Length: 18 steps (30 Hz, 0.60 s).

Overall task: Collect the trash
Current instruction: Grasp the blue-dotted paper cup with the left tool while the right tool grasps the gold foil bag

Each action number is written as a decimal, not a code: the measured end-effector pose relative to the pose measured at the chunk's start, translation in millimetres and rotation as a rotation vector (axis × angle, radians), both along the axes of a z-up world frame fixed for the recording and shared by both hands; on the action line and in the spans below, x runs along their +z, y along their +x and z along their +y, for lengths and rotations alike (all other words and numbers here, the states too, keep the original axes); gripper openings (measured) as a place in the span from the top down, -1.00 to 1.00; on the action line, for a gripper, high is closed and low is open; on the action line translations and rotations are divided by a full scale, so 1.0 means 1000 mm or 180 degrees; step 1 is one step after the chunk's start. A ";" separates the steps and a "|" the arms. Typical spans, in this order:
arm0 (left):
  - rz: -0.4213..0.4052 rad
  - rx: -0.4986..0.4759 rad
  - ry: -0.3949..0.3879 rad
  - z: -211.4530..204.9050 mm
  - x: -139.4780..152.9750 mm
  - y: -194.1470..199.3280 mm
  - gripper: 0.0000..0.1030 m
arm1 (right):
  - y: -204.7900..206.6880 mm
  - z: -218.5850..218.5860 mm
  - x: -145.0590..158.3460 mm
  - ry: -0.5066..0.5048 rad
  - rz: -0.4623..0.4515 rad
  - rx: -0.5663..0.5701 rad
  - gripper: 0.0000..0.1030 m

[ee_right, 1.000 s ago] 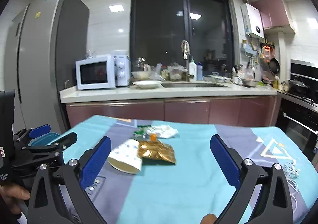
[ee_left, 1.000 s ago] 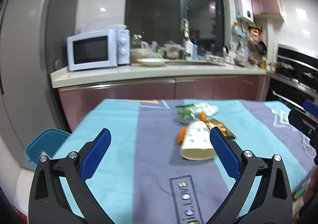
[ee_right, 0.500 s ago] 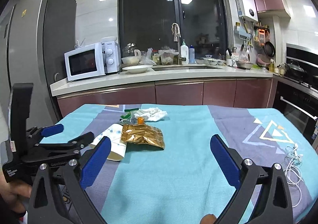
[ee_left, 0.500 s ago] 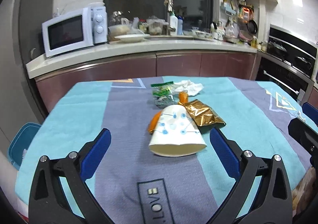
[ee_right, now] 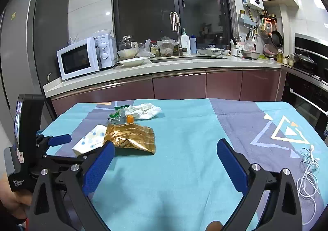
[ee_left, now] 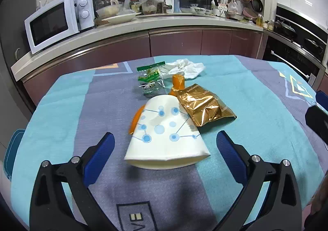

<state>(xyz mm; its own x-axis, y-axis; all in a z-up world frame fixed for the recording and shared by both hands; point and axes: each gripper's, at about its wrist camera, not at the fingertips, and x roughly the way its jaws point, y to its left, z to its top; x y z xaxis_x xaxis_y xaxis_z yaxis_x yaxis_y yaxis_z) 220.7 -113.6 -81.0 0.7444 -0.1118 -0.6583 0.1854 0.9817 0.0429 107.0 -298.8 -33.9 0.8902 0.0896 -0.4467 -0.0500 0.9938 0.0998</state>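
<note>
The left gripper (ee_left: 164, 149) hangs with jaws wide apart, flanking the rim of a paper cup (ee_left: 164, 132) lying on the tablecloth (ee_left: 61, 118), mouth toward the camera, long axis running away. Only the right wrist view shows white earphones (ee_right: 307, 169) beside the spread right gripper (ee_right: 164, 161). Beyond the cup lie a gold pouch (ee_left: 205, 106), green wrapper (ee_left: 150, 79) and crumpled tissue (ee_left: 184, 67)

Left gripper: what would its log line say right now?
left gripper open | lined up on cup | no contact | right gripper open, idle
</note>
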 end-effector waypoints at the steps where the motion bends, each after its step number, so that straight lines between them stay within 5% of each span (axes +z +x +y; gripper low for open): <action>1: 0.0015 -0.0003 0.0015 -0.002 -0.002 0.002 -0.89 | 0.003 -0.001 -0.001 0.0019 0.0015 0.0011 -0.87; 13: 0.0231 0.0109 0.0005 -0.001 -0.016 0.020 -0.89 | 0.067 0.005 -0.011 0.0020 0.0404 0.0459 -0.87; 18: 0.0305 0.0099 -0.0063 0.001 -0.019 0.024 -0.66 | 0.090 0.008 -0.018 -0.0046 0.0586 0.0629 -0.87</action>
<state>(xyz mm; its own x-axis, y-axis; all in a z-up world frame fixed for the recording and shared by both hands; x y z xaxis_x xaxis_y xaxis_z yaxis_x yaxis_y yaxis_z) 244.6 -112.5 -100.0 0.6815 -0.1032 -0.7245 0.1571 0.9876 0.0071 196.7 -291.2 -51.8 0.7596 0.2460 -0.6021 -0.2254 0.9679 0.1111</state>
